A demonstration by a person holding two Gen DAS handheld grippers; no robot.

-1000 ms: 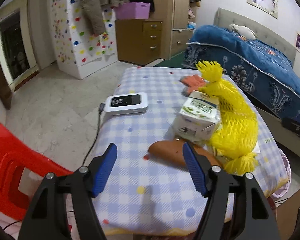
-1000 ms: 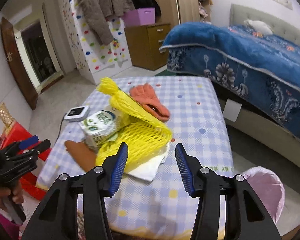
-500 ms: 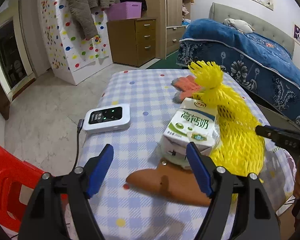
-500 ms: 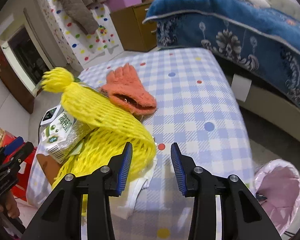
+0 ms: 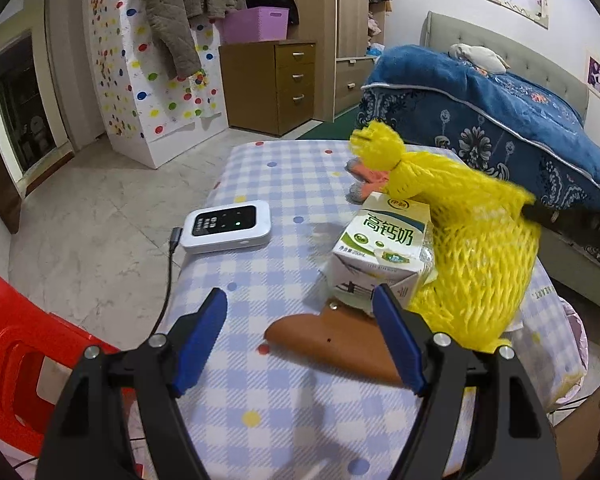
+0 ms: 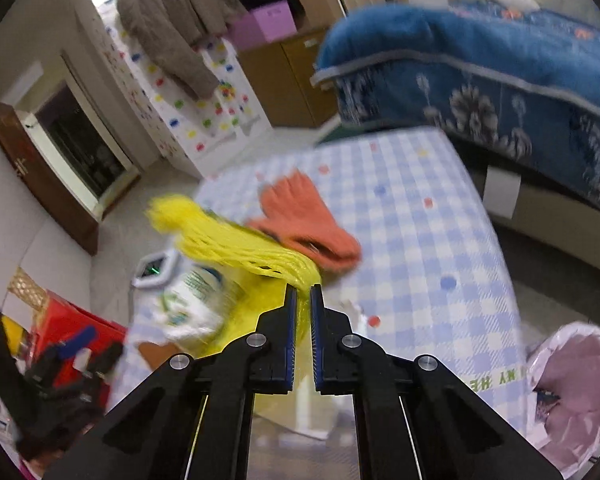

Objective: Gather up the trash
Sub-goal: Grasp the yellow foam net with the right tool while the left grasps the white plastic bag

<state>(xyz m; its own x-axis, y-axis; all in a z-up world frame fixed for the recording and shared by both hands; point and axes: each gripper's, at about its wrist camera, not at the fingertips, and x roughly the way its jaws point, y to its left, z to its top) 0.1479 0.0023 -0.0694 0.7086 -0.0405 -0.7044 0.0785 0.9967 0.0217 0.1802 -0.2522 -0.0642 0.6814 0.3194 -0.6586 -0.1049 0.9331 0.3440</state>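
Note:
A yellow net bag (image 5: 472, 248) lies on the checked table (image 5: 284, 188) beside a green-and-white milk carton (image 5: 384, 252) and a brown peel-like scrap (image 5: 332, 344). My right gripper (image 6: 303, 296) is shut on the yellow net bag (image 6: 236, 240), pinching its top fold. In the left wrist view the right gripper's dark tip (image 5: 556, 216) sits on the bag's right side. My left gripper (image 5: 300, 308) is open and empty, low over the table's near edge, just short of the brown scrap and carton. The carton (image 6: 188, 304) looks blurred in the right wrist view.
An orange glove (image 6: 304, 220) lies behind the bag. A white device (image 5: 226, 226) with a cable sits at the table's left. A pink-lined trash bin (image 6: 572, 392) stands by the table's right corner. A red stool (image 5: 16, 360) is at the left, a blue bed (image 5: 496, 120) at the right.
My right gripper has moved forward onto the yellow net bag and closed on its top fold. My left gripper has edged closer to the carton and scrap, still open.

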